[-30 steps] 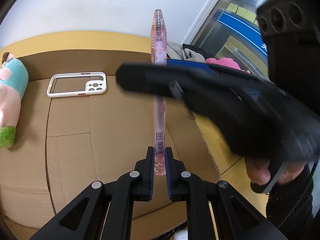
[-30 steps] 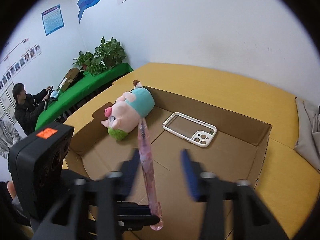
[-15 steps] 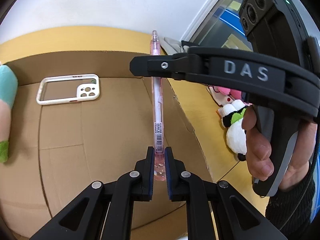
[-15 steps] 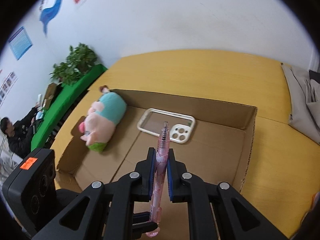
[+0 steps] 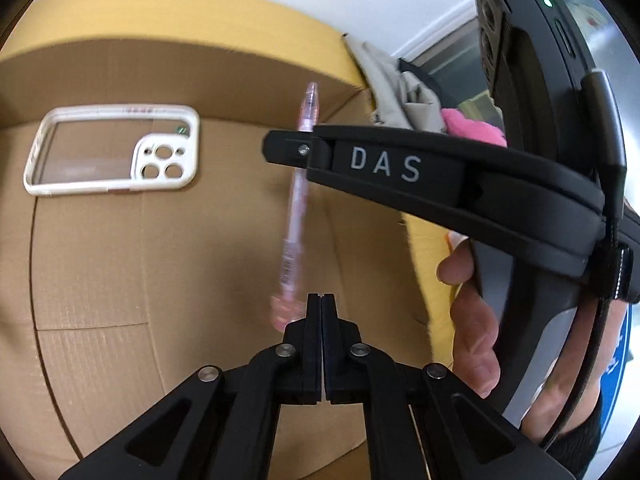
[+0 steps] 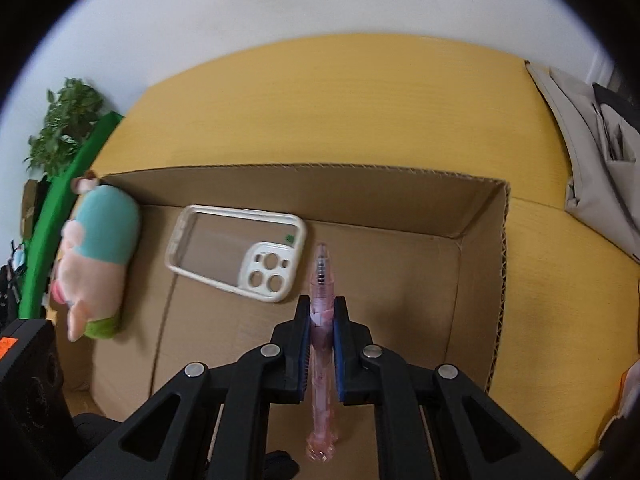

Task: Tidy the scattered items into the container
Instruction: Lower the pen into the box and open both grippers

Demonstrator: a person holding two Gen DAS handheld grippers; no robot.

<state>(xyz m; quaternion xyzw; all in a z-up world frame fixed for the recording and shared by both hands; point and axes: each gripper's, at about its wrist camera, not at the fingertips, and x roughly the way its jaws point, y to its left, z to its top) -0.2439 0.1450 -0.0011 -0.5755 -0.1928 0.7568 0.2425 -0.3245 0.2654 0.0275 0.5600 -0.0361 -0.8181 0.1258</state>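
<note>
A pink see-through pen is clamped between the pads of my right gripper, tip pointing away over the cardboard box. In the left wrist view the same pen hangs from the right gripper, just left of my left gripper. The left gripper's jaws are closing until they touch, with nothing between them. A white phone case and a pig plush in teal lie on the box floor.
The box stands on a yellow table. Grey fabric lies at the table's right end, with a pink soft toy near it. A green-covered table and a plant are at far left. A hand holds the right gripper's handle.
The right gripper closed on the pen. The pen then came out of the left gripper's jaws, which closed empty. Both grippers dropped closer to the box floor.
</note>
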